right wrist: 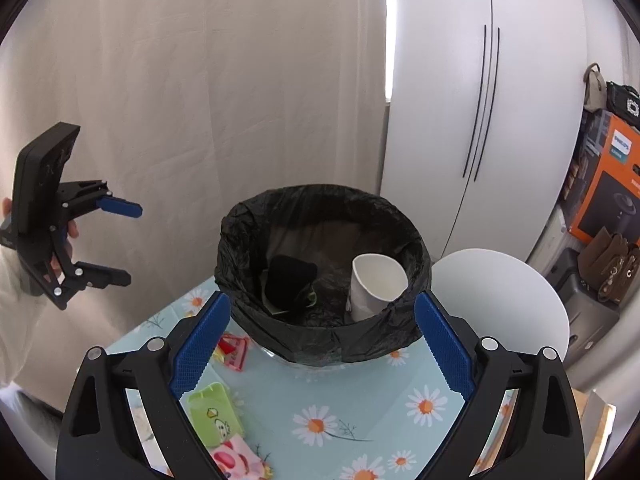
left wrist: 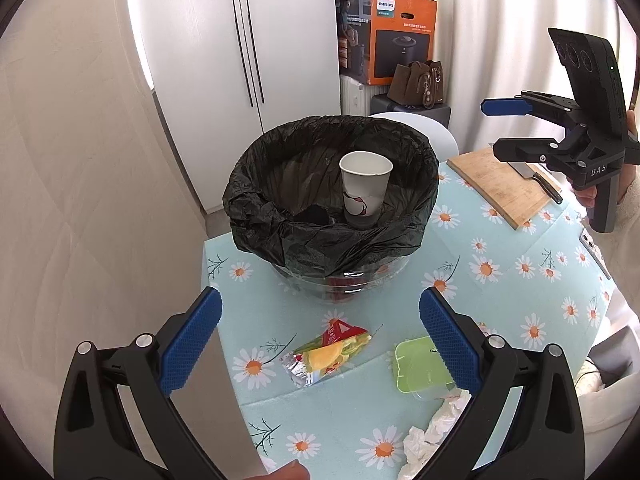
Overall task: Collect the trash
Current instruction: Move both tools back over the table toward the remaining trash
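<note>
A bin lined with a black bag [left wrist: 332, 216] [right wrist: 320, 320] stands on the daisy-print table. A white paper cup [left wrist: 365, 188] [right wrist: 374, 286] sits upright inside it beside dark trash [right wrist: 290, 284]. My left gripper [left wrist: 320, 340] is open above a colourful snack wrapper [left wrist: 326, 354] and a green plastic tray [left wrist: 420, 368]. Crumpled white tissue [left wrist: 436, 428] lies near its right finger. My right gripper [right wrist: 322, 344] is open and empty, just in front of the bin. The green tray [right wrist: 214, 408] and a red wrapper [right wrist: 234, 350] lie by its left finger.
A wooden cutting board [left wrist: 504, 188] with a knife [left wrist: 540, 178] lies at the table's far right. A white chair back [right wrist: 500, 308] stands behind the bin. White cabinet doors [left wrist: 248, 48], curtains and an orange box [left wrist: 404, 36] are beyond. The table edge [left wrist: 212, 320] falls away on the left.
</note>
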A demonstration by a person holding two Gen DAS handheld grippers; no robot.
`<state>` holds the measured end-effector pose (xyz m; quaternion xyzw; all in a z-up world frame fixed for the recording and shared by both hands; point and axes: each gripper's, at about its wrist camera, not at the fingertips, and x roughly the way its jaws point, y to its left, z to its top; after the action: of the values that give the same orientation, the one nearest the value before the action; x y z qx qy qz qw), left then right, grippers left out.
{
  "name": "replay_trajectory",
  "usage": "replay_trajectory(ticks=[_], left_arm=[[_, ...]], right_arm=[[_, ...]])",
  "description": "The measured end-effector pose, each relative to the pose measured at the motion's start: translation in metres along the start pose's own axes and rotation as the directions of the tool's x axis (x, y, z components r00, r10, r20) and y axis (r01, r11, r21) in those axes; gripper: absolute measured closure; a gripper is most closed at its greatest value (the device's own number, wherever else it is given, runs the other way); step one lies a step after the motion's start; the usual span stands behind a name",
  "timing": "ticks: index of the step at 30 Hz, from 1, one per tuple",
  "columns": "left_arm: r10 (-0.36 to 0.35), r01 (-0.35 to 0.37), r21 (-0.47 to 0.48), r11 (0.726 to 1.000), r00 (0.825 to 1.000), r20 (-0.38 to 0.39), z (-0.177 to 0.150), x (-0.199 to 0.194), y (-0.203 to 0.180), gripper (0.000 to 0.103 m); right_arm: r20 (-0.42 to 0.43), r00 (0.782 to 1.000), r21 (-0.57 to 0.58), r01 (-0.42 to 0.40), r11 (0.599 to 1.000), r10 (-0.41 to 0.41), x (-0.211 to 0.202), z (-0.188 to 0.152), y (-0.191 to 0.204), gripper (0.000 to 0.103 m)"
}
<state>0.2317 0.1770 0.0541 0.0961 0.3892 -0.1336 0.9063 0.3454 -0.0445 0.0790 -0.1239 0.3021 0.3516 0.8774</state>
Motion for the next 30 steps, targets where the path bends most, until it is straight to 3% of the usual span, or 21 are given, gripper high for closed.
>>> replay_trajectory(ticks=[9, 30], left_arm=[[0.053, -0.054, -0.066, 0.996, 0.998, -0.015, -0.033, -0.021, -0.008, 0.006], [0.045, -0.070, -0.166, 0.984, 0.987, -0.154, -0.113, -0.019, -0.052, 0.006]], right_arm=[[-0.056, 0.997, -0.034, -0.045, 0.998, 0.043, 0.000, -0.025, 0.021, 0.014], [-0.210, 0.967, -0.049, -0.161, 0.986, 0.147, 0.004, -0.097, 0.048, 0.014]])
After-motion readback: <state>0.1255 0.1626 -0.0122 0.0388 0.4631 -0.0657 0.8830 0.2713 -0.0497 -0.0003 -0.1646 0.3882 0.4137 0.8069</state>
